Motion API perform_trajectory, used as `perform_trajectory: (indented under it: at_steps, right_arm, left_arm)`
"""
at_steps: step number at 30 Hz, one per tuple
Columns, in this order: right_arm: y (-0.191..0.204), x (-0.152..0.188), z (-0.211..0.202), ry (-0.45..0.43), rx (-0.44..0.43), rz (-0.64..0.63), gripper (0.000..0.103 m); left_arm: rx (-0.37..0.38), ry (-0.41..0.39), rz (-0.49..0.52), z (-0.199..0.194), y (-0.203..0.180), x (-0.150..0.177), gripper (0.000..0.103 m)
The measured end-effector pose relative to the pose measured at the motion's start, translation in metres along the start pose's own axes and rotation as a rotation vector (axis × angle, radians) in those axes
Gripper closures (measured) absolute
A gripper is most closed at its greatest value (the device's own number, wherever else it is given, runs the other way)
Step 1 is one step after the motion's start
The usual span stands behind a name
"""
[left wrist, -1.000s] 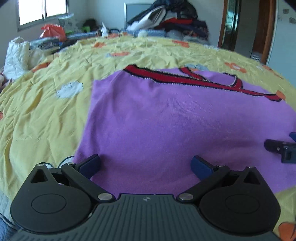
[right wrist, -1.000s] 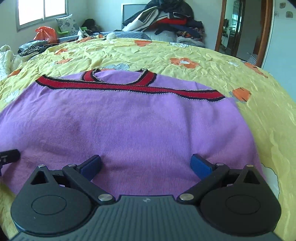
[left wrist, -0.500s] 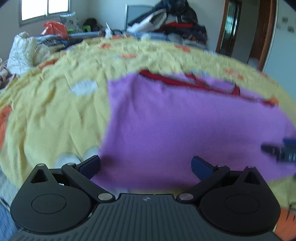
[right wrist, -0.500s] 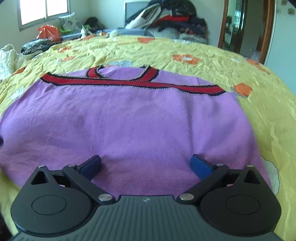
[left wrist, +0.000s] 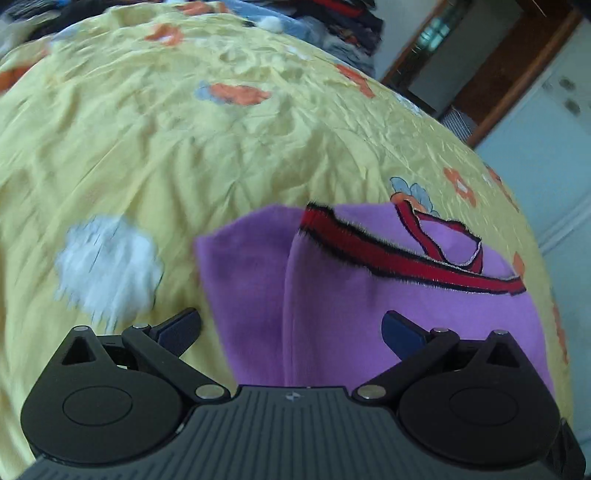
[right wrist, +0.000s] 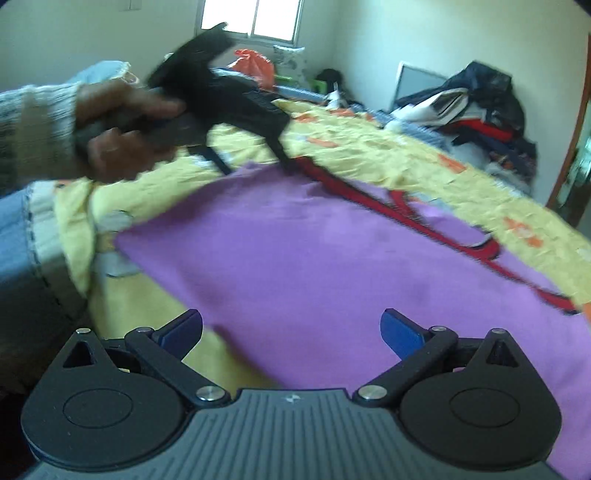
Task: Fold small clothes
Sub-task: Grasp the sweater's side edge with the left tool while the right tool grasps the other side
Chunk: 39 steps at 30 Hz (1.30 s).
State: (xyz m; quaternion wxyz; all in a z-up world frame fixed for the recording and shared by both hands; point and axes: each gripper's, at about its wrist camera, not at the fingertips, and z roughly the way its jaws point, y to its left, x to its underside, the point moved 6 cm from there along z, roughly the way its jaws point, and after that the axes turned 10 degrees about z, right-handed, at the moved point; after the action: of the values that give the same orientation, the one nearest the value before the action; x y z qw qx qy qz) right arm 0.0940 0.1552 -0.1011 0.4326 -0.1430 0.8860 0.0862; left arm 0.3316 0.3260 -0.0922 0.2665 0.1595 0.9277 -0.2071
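A purple knit top [right wrist: 314, 258] with a red, black-edged band [right wrist: 417, 218] lies flat on the yellow flowered bedspread [right wrist: 388, 155]. In the left wrist view the purple top [left wrist: 351, 295] shows a lengthwise crease and a flap [left wrist: 243, 273] along its left side, with the red band [left wrist: 369, 251] across its far end. My left gripper [left wrist: 291, 328] is open above that side, with nothing between its fingers. From the right wrist view, the left gripper [right wrist: 255, 162] hovers over the top's far left corner, held by a hand [right wrist: 122, 133]. My right gripper [right wrist: 291, 328] is open over the near hem.
A heap of dark clothes [right wrist: 472, 110] and an orange bag [right wrist: 255, 62] sit at the far end of the bed under a window [right wrist: 255, 18]. The bed's edge [right wrist: 74, 236] drops off at the left. A wooden door frame [left wrist: 491, 96] stands beyond the bed.
Both views have swung. My left gripper has moved up to the top's far left corner, and my right gripper has turned left, so the other hand now shows. Both stay open.
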Motion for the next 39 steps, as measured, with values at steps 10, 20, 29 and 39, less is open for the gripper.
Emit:
perform_trajectory:
  at_steps: [10, 20, 29, 39]
  right_arm:
    - [0.045, -0.012, 0.021, 0.017, -0.024, -0.077, 0.0]
    - [0.115, -0.008, 0.029, -0.135, 0.057, -0.505, 0.0]
    - [0.143, -0.008, 0.045, -0.178, 0.094, -0.701, 0.017]
    - [0.136, -0.021, 0.072, -0.073, 0.052, -0.621, 0.098]
  left_arm:
    - [0.235, -0.002, -0.083, 0.014, 0.028, -0.03, 0.027]
    - [0.266, 0.08, 0.034, 0.035, 0.003, -0.036, 0.094]
    - [0.339, 0.07, -0.107, 0.04, 0.02, -0.032, 0.094]
    - [0.385, 0.079, -0.233, 0.046, 0.03, -0.029, 0.091]
